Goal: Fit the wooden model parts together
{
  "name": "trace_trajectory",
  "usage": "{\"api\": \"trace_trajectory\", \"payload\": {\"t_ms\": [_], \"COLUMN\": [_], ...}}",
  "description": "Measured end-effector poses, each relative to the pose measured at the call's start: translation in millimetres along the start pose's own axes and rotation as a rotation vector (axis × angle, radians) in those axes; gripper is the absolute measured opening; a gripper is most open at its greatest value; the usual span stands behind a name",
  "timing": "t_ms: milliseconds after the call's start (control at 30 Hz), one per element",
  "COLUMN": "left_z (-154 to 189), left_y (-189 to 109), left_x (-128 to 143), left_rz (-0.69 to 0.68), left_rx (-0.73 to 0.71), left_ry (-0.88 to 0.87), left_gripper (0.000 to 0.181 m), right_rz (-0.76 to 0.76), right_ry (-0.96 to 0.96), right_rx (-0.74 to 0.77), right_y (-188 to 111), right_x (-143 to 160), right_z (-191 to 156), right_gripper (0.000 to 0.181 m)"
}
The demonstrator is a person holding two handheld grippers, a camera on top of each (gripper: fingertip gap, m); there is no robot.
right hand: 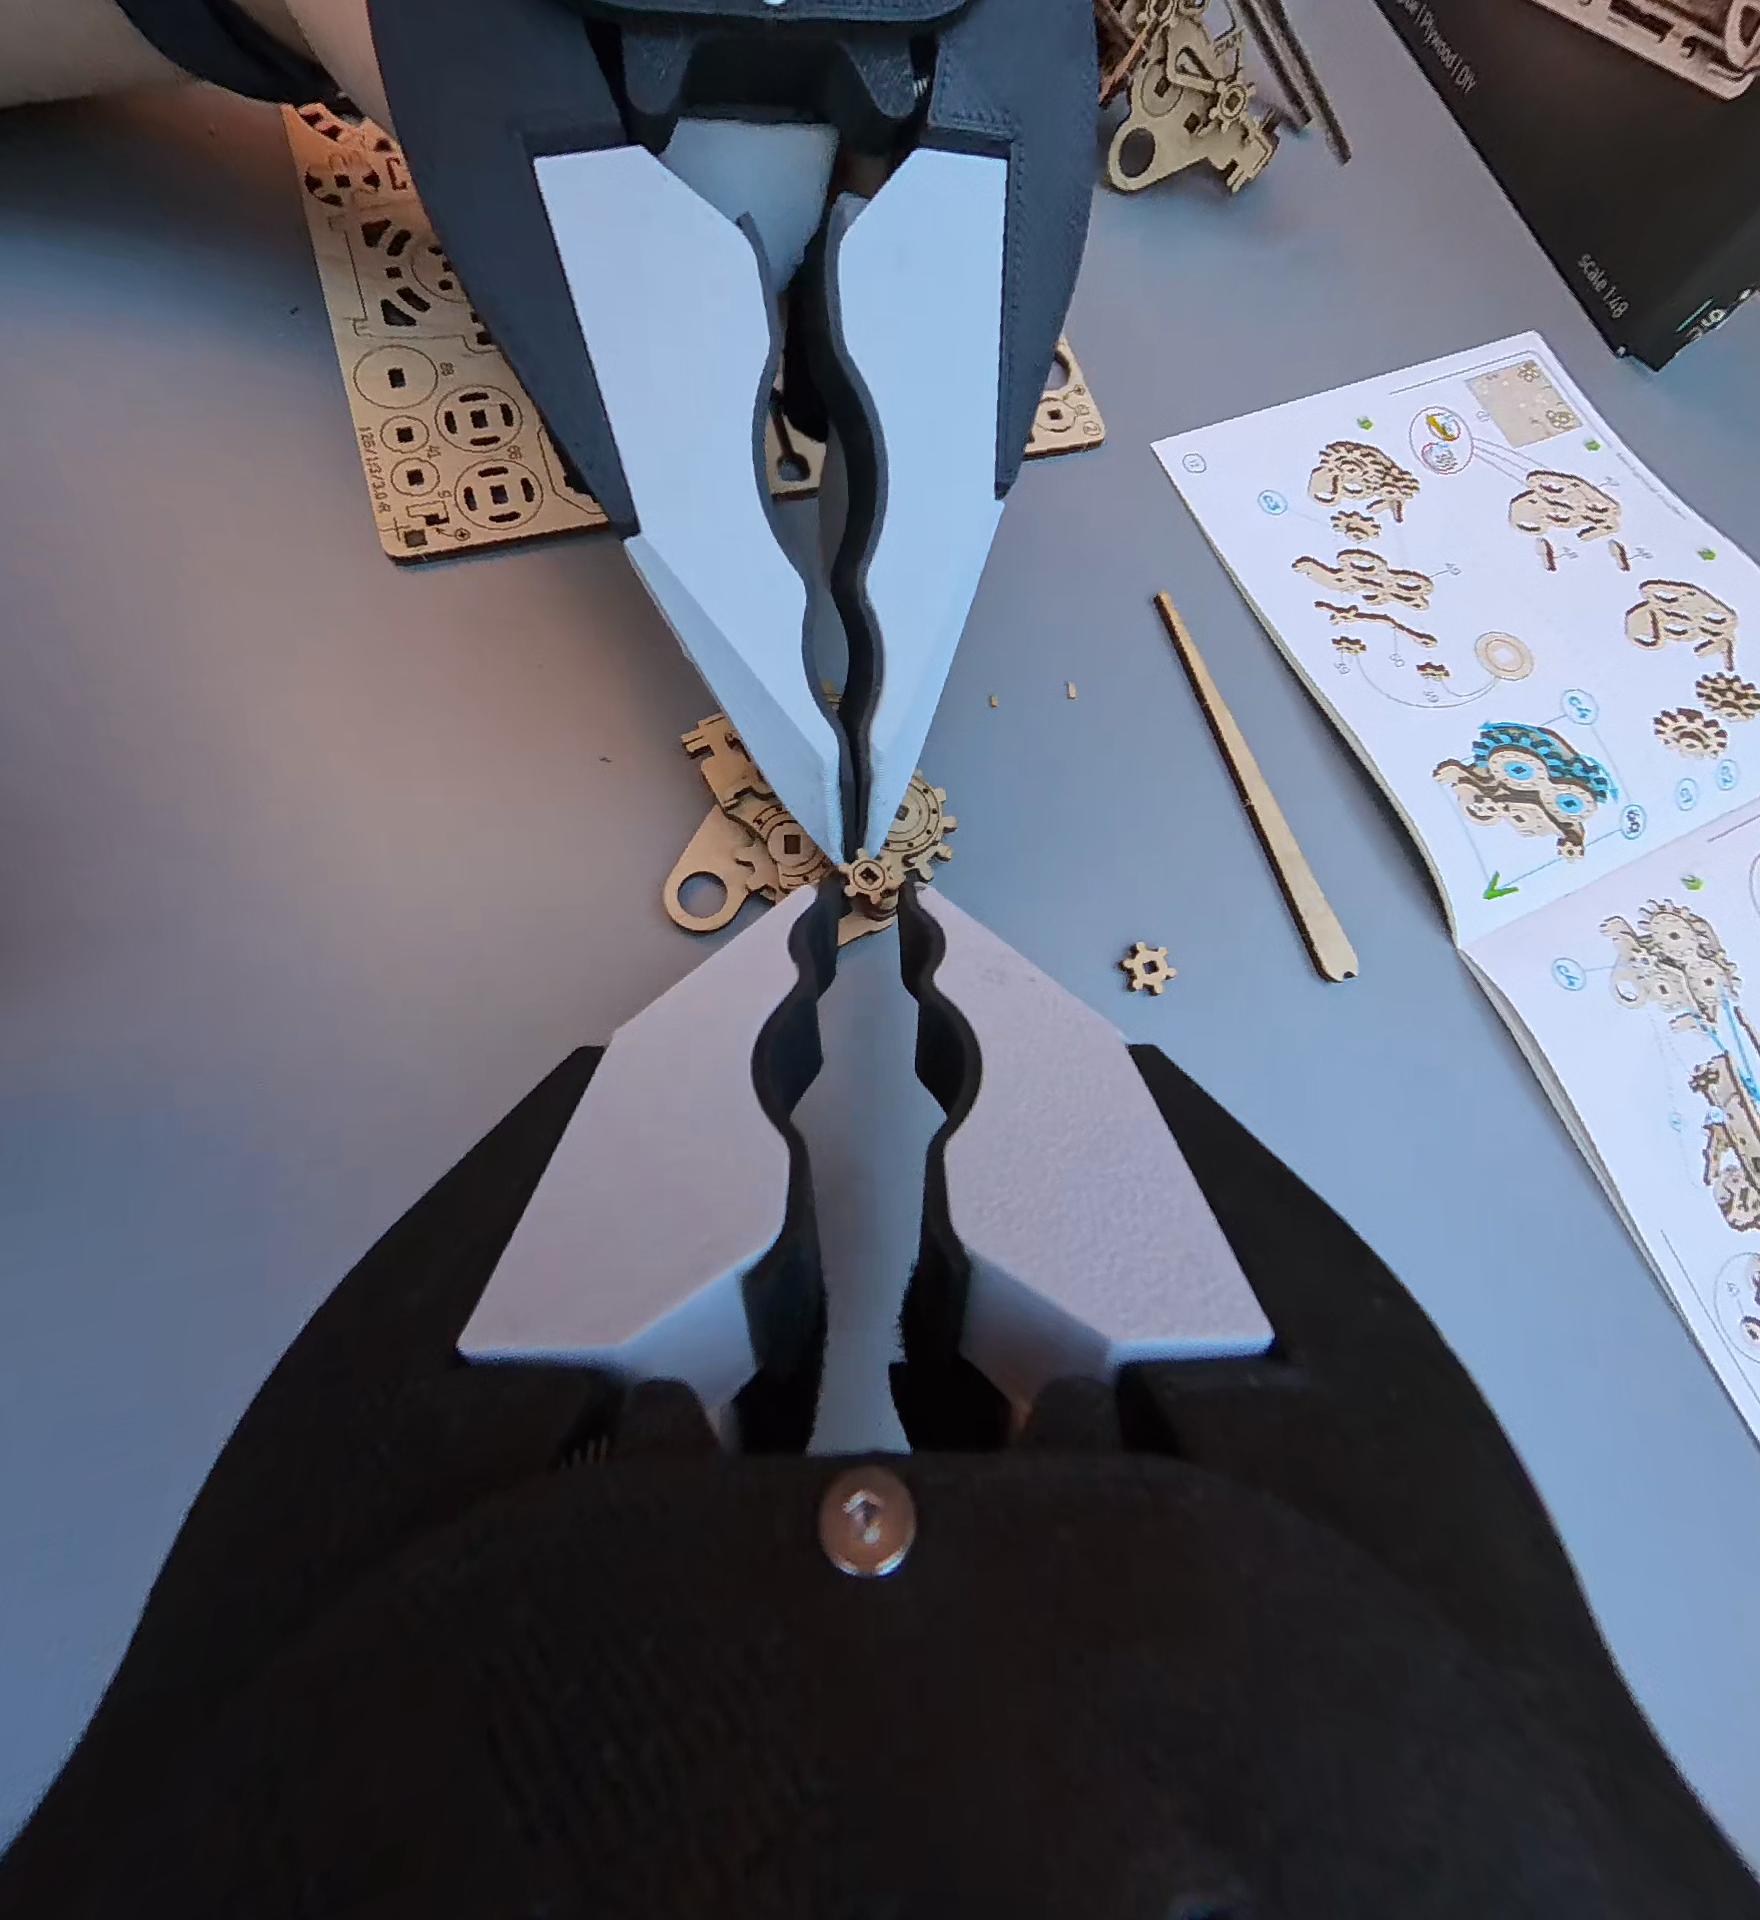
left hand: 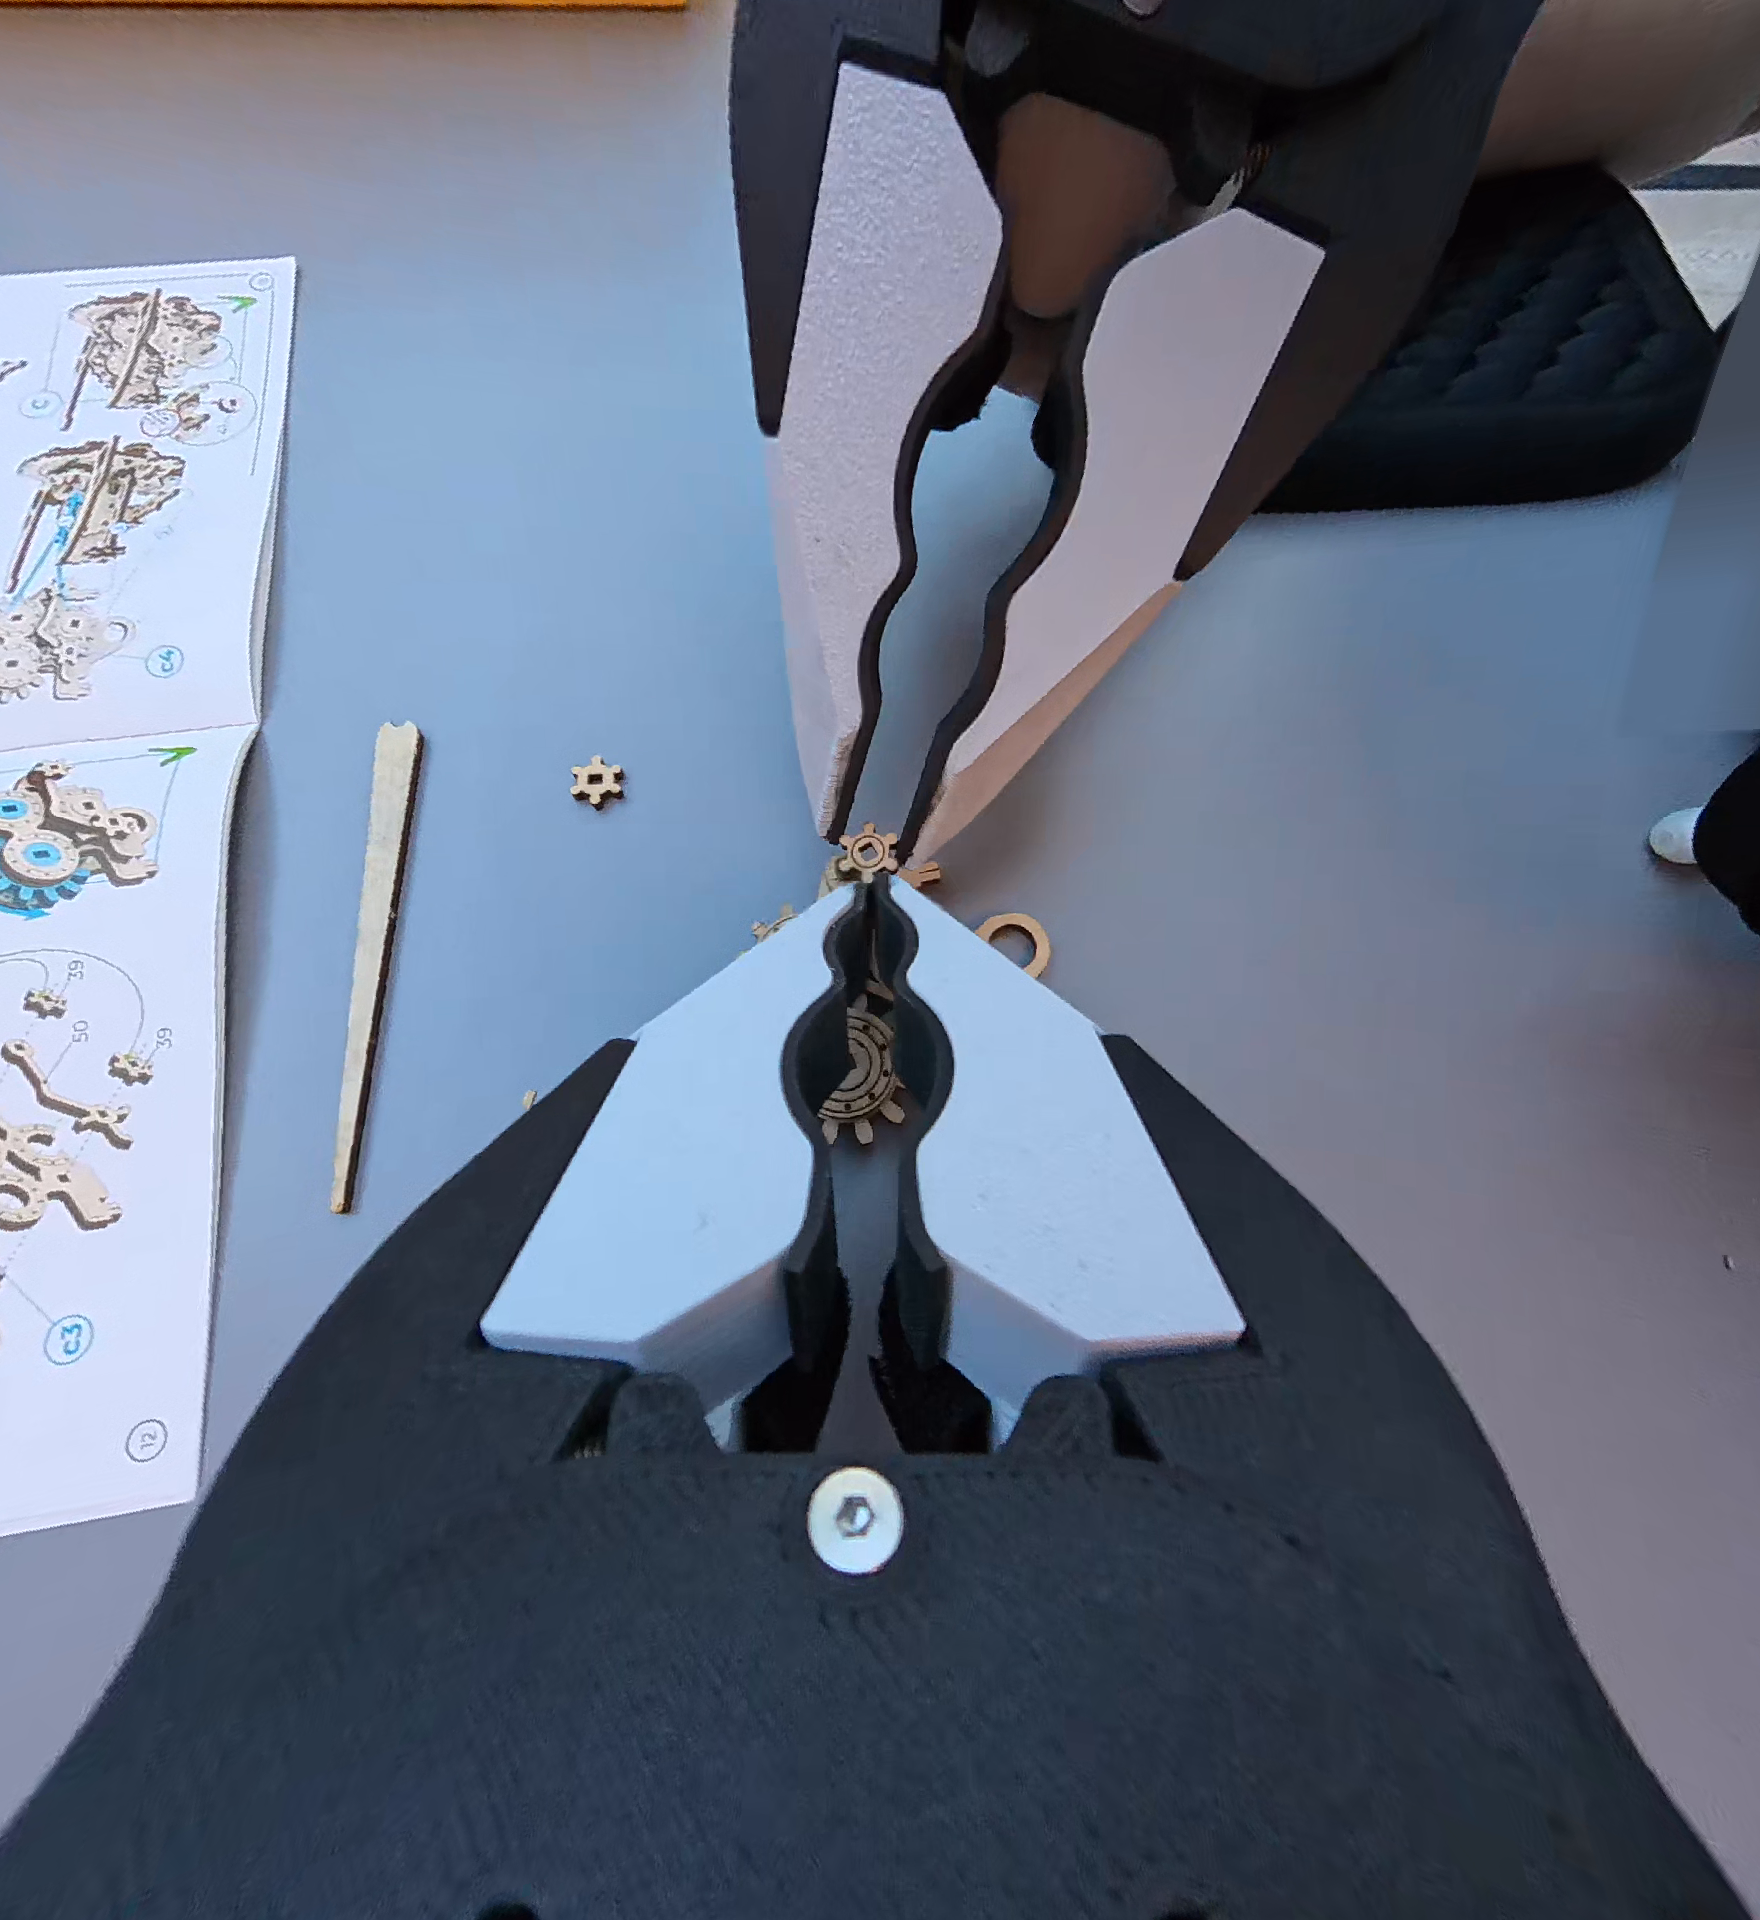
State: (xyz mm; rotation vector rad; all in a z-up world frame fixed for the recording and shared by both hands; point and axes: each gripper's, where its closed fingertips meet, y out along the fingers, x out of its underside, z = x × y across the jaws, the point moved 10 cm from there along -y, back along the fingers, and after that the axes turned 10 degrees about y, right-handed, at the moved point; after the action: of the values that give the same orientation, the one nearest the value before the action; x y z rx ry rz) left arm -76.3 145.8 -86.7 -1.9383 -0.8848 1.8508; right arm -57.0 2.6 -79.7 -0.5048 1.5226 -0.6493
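Both grippers meet tip to tip over the grey table (right hand: 232, 1039). The right gripper (right hand: 868, 902) has its fingers drawn in at the tips, pinching a small cog (right hand: 867, 876) by its teeth. The left gripper (left hand: 871, 885) has its fingers pressed together on a thin edge of the gear assembly (right hand: 751, 842), which rests on the table under both tips; its large gear (left hand: 860, 1081) shows through the gap between the left fingers. The cog sits at the assembly's near end, just beside the large gear.

Risks, as judged:
- The cog is held only by its tooth tips; a slight twist or extra squeeze could flip it out of the pinch.
- The cog has a square hole. If it is not square to whatever peg it must go on, pressing could jam it or snap thin wood.
- The left grip is on a narrow edge; downward push from the right could tilt or slide the assembly on the smooth table.
- The two sets of tips are almost touching, so a small sideways move could knock one against the other.

Count:
- Grippers: two.
- Small cogs: two, one pinched, one spare cog (left hand: 597, 781) loose on the table.
- Gear assembly: one.
- Tapered wooden stick (left hand: 375, 966): one.
- Open instruction booklet (right hand: 1541, 665): one.
- Punched parts sheet (right hand: 408, 416): one in view.
- Dark box (right hand: 1624, 177): one, at the far corner.
- A further built wooden piece (right hand: 1182, 114) lies beyond the left gripper.
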Motion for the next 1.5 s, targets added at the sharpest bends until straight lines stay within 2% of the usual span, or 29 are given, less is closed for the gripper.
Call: {"api": "trace_trajectory", "payload": {"t_ms": [100,400,533,600,733,867,967,1067,1200,1367,1433,1500], "left_z": [-1,-3,-4,-4,-6,-7,-8,-8,-10,-14,-18,-19], "left_y": [-1,-2,-1,0,1,-5,-17,-26,-30,-28,-26,-23], "left_x": [-1,0,-1,-1,-1,-1,-2,2,9,9,11,11], "left_rz": [-0.005,-0.025,-0.021,-0.015,-0.021,-0.007,0.007,-0.01,-0.034,0.003,0.019,0.059], "left_rx": [-0.009,-0.001,0.014,0.027,0.038,0.01,-0.026,-0.055,-0.075,-0.082,-0.102,-0.099], "left_ry": [0.028,0.093,0.109,0.112,0.109,0.098,0.092,0.072,0.06,0.022,-0.009,-0.016], "left_gripper": [0.0,0.0,0.0,0.0,0.0,0.0,0.0,0.0,0.0,0.0,0.013,0.018], "right_rz": [0.023,0.046,0.046,0.048,0.074,0.104,0.079,0.05,-0.029,-0.025,-0.024,0.028], "right_ry": [0.011,-0.045,-0.069,-0.081,-0.035,0.015,0.077,0.066,-0.017,0.019,0.027,0.005], "right_rx": [-0.034,-0.024,-0.003,-0.011,-0.096,-0.074,-0.113,-0.153,-0.081,-0.133,-0.121,-0.119], "right_y": [-1,-1,-3,-3,-4,-8,0,12,24,28,25,16], "right_x": [-1,1,0,1,2,1,-2,-7,-1,-1,0,-4], "right_z": [2,4,7,8,11,30,46,43,41,42,45,45], "right_gripper": [0.015,0.014,0.009,0.001,0.004,0.004,0.01,0.018,0.015,0.006,0.006,0.006]}}
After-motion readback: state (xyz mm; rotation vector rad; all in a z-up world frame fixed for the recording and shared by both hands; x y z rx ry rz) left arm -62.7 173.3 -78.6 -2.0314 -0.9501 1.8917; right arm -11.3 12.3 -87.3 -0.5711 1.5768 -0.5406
